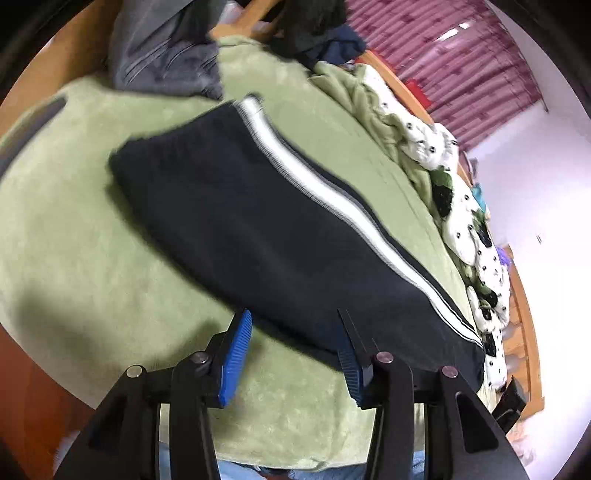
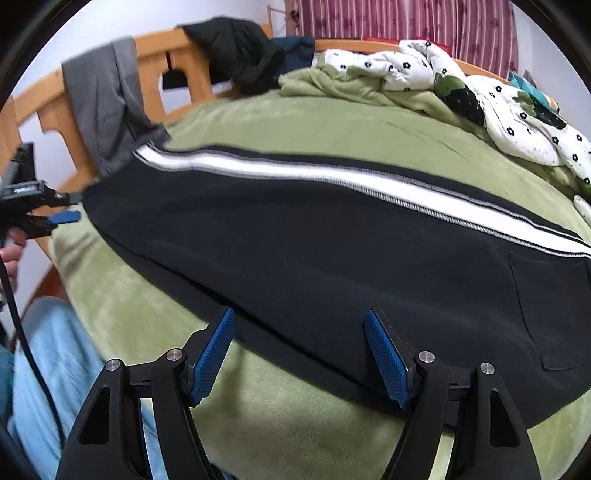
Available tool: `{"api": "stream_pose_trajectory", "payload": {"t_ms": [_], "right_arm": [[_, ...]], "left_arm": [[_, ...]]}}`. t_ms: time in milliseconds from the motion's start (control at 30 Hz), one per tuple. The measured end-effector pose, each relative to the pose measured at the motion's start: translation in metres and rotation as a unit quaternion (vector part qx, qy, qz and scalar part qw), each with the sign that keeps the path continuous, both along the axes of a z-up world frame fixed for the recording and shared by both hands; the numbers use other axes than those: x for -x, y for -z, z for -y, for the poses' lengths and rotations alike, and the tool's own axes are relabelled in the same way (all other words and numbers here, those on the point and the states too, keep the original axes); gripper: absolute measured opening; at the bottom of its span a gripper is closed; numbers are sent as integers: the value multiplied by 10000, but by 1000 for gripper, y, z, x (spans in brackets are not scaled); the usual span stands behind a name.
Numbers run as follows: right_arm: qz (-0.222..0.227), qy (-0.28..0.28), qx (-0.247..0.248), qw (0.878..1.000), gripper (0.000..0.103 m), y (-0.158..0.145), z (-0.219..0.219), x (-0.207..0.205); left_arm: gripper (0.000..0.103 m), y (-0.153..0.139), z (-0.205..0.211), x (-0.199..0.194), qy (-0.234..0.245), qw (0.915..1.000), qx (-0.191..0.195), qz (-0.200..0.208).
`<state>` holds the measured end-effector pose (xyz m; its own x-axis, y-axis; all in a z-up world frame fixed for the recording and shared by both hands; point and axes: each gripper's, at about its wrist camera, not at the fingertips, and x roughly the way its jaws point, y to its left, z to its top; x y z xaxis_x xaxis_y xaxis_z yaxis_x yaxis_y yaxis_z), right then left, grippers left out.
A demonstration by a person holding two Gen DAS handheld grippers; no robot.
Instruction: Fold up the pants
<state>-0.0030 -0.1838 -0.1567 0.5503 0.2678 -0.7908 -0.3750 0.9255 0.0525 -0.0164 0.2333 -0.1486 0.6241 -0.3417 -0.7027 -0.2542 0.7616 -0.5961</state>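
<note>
Two grippers hover over a bed, both with their blue-padded fingers spread wide and holding nothing. In the left wrist view the left gripper (image 1: 291, 343) sits at the bottom centre of the frame, its tips at the near edge of the dark pants (image 1: 258, 236); whether a pad actually touches the cloth is hard to judge through the blur. The pants run diagonally from the upper left of the frame to the lower right, laid flat on a green blanket (image 1: 74, 240), with a white side stripe (image 1: 332, 206) along their far edge.

In the right wrist view the right gripper (image 2: 299, 350) fills the bottom centre, its fingers straddling the near hem of the pants, which stretch across the middle of the frame from left to right. A patch pocket (image 2: 550, 310) shows at the right edge. The left gripper appears small at the far left of this frame, jaws parted, close to the end of the pants.

A grey garment (image 2: 107, 107) hangs over the wooden bed frame (image 2: 184, 59) at the upper left. A white flowered quilt (image 2: 517, 110) lies bunched at the upper right, under a pink curtain (image 2: 406, 22).
</note>
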Motion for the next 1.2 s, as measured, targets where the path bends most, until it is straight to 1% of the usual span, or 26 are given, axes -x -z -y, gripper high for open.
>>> {"api": "stream_pose_trajectory", "payload": {"t_ms": [33, 67, 100, 133, 167, 200, 233, 300, 367, 400, 467, 500, 533, 567, 600, 633, 733, 833, 900, 967, 1033, 1067, 1133, 1167, 1200], "right_arm": [[-15, 5, 128, 9999, 69, 5, -3, 0], [26, 17, 246, 9997, 58, 7, -4, 1], [100, 32, 391, 9992, 53, 9, -5, 4], [180, 31, 504, 9986, 41, 11, -6, 7], [192, 19, 501, 9986, 25, 11, -6, 7], [179, -1, 447, 9988, 18, 11, -5, 8], [198, 30, 411, 9990, 15, 10, -4, 9], [281, 89, 432, 9986, 14, 10, -6, 9], [360, 117, 538, 9978, 13, 11, -9, 11], [360, 125, 588, 9975, 14, 12, -11, 11], [375, 184, 560, 9976, 18, 14, -11, 9], [385, 213, 541, 9976, 18, 15, -12, 8], [372, 248, 530, 9976, 17, 16, -12, 6], [342, 245, 497, 9979, 10, 16, -12, 4], [344, 222, 457, 9981, 7, 14, -12, 4], [444, 269, 447, 9976, 4, 11, -11, 6], [620, 293, 185, 9975, 3, -7, -5, 16], [760, 143, 313, 9965, 3, -17, -7, 27], [641, 6, 371, 9972, 3, -9, -8, 30], [440, -61, 474, 9979, 3, 6, -10, 30], [484, -50, 691, 9964, 3, 20, -15, 29], [512, -13, 704, 9962, 5, 21, -15, 30], [504, 11, 679, 9964, 9, 16, -16, 31], [513, -45, 646, 9966, 14, 11, -15, 34], [509, -145, 561, 9970, 19, 7, -15, 37]], "left_arm": [[43, 7, -4, 3, -181, 9998, 12, 30], [43, 10, -10, 6, -324, 9994, 19, 93], [43, 13, -19, 10, -499, 9985, 22, 209], [43, 14, -28, 13, -656, 9974, -3, 314], [43, 14, -38, 14, -782, 9962, -38, 394], [43, 12, -47, 11, -848, 9955, -115, 402], [43, 11, -54, 7, -887, 9950, -173, 416], [43, 5, -64, -2, -967, 9935, -319, 503], [43, 1, -75, -14, -1136, 9904, -590, 521], [43, 1, -78, -23, -1209, 9891, -713, 450], [41, 6, -85, -36, -1230, 9888, -799, 280], [40, 9, -86, -42, -1234, 9884, -857, 206], [25, 9, -86, -43, -1257, 9878, -889, 216], [15, 9, -86, -44, -1256, 9873, -939, 254], [12, 6, -85, -47, -1122, 9880, -1001, 341], [11, 3, -84, -47, -1071, 9879, -1047, 405], [10, -9, -88, -43, -1012, 9880, -970, 643], [10, -11, -95, -39, -996, 9892, -830, 683], [10, -4, -98, -39, -987, 9897, -797, 664], [10, 8, -100, -41, -998, 9904, -815, 490], [11, 18, -100, -41, -1041, 9906, -773, 427], [11, 19, -99, -40, -1026, 9904, -819, 422], [16, 16, -97, -39, -952, 9902, -953, 381], [17, 14, -96, -38, -924, 9901, -998, 333], [22, 10, -96, -35, -916, 9895, -1090, 242]]}}
